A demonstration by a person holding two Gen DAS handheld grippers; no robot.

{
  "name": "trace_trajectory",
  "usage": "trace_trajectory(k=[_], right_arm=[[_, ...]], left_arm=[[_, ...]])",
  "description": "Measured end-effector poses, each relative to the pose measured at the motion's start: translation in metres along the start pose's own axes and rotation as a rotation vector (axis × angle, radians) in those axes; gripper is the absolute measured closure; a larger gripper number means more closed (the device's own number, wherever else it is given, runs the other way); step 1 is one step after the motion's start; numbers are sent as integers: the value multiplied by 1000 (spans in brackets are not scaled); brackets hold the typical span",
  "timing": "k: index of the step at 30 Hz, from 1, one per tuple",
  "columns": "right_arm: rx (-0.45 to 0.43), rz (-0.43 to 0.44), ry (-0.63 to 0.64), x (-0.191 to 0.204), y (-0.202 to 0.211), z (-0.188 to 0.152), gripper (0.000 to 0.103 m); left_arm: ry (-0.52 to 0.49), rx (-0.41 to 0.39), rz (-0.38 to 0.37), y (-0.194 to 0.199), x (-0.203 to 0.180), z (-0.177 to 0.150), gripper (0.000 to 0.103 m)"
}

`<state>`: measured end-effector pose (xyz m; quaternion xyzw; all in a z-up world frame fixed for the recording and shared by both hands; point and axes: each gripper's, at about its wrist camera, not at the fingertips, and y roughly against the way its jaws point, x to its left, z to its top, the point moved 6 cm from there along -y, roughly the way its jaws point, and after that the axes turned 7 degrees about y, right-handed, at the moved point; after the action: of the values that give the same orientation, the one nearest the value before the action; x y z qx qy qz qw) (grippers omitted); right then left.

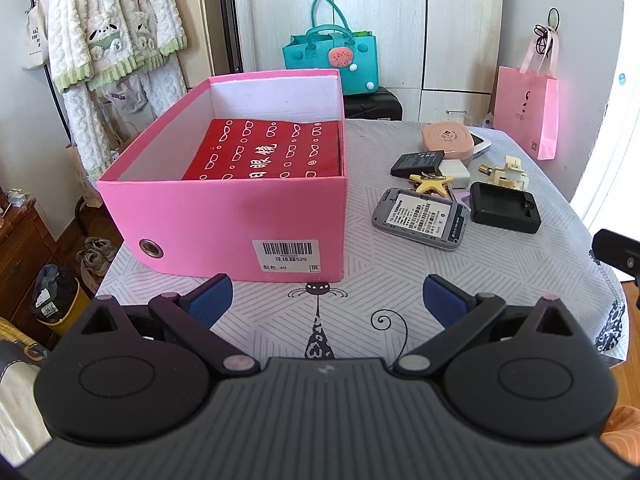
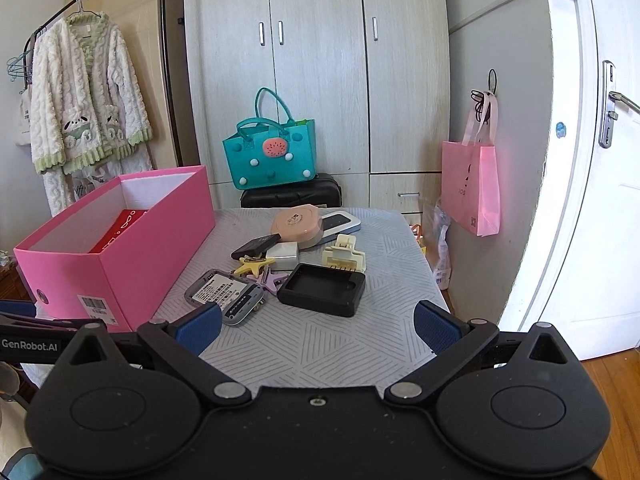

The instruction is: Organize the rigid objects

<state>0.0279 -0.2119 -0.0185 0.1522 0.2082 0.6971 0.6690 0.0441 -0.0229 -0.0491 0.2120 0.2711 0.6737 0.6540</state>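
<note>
Found the left gripper (image 1: 328,296) low over the tablecloth (image 1: 384,264), just short of the pink shoe box (image 1: 224,216), jaws spread wide and holding nothing. Found the right gripper (image 2: 318,326) equally wide and empty, facing the clutter.

Noted a red printed package (image 1: 272,152) already lying flat inside the box. Counted the loose things on the cloth to the right of the box, huddled and partly overlapping:
- Nearest: a grey phone with its back off (image 2: 224,294), label up.
- Just beside it: a black charging cradle (image 2: 324,290).
- Between and behind them: a yellow star charm (image 2: 254,266) and a purple star charm (image 2: 272,282), touching each other.
- Further back: a black battery (image 2: 256,246), a white charger block (image 2: 284,256) and a cream hair claw (image 2: 344,258).
- Farthest: a round pink case (image 2: 296,226) resting partly on a silver device (image 2: 340,222).

Judged all of these light and stiff, hence easy to lift but quick to skate on cloth.
- Phone: thought it best pinched across its short sides. Feared the exposed battery might drop out if tipped.
- Cradle: reckoned it rubbery and grippy, with one raised wall the best hold.
- Claw: considered it the most breakable, so its spine was preferred over its teeth.
- Round case: expected smooth plastic likely to squirt from the pads unless taken squarely across its widest part.
</note>
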Motion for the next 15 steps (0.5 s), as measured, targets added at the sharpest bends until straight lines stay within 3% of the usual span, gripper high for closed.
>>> trace_trajectory(k=[7, 15], right_arm=[[-8, 1, 4, 2, 1, 0, 0], [-85, -5, 55, 11, 8, 2, 0]], left_arm=[[2, -18, -3, 1, 1, -1, 0], [31, -95, -27, 7, 4, 0, 0]])
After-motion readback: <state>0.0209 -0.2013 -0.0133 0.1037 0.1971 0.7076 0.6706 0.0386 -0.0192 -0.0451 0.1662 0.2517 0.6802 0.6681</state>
